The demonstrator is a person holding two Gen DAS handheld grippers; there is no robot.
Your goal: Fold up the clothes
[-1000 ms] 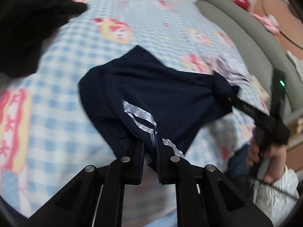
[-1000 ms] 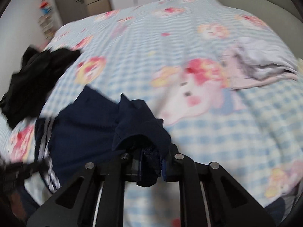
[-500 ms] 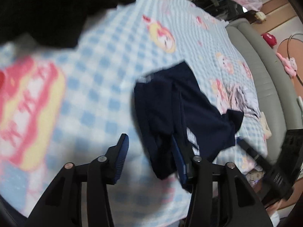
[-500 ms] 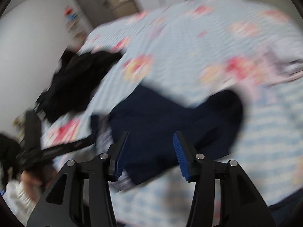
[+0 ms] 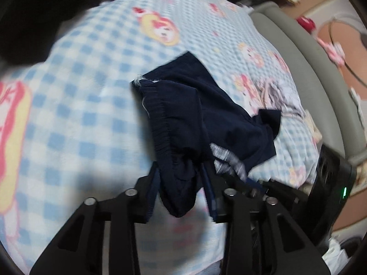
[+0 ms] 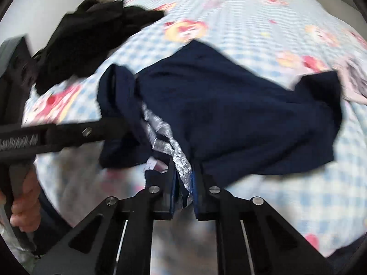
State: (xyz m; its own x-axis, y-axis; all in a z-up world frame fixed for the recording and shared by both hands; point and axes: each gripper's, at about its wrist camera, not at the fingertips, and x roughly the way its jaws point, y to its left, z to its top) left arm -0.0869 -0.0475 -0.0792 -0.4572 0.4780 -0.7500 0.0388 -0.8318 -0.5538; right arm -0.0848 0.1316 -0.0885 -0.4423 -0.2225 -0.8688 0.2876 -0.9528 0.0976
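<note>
Navy shorts (image 5: 206,119) with silver side stripes lie crumpled on the blue checked bed sheet (image 5: 87,105). My left gripper (image 5: 181,183) has its jaws around the waistband end, with a gap still between the pads. The shorts also show in the right wrist view (image 6: 229,105). My right gripper (image 6: 183,188) is shut on the striped edge of the shorts (image 6: 181,162). The left gripper's arm (image 6: 68,135) reaches in from the left in that view.
A black garment (image 6: 91,36) lies on the bed at the far left. A pale lilac garment (image 5: 277,94) lies to the right of the shorts. The grey padded bed edge (image 5: 305,68) runs along the right.
Both grippers let go of the shorts half a second ago. Now the right one has shut on the striped edge and the left has closed in around the waistband.
</note>
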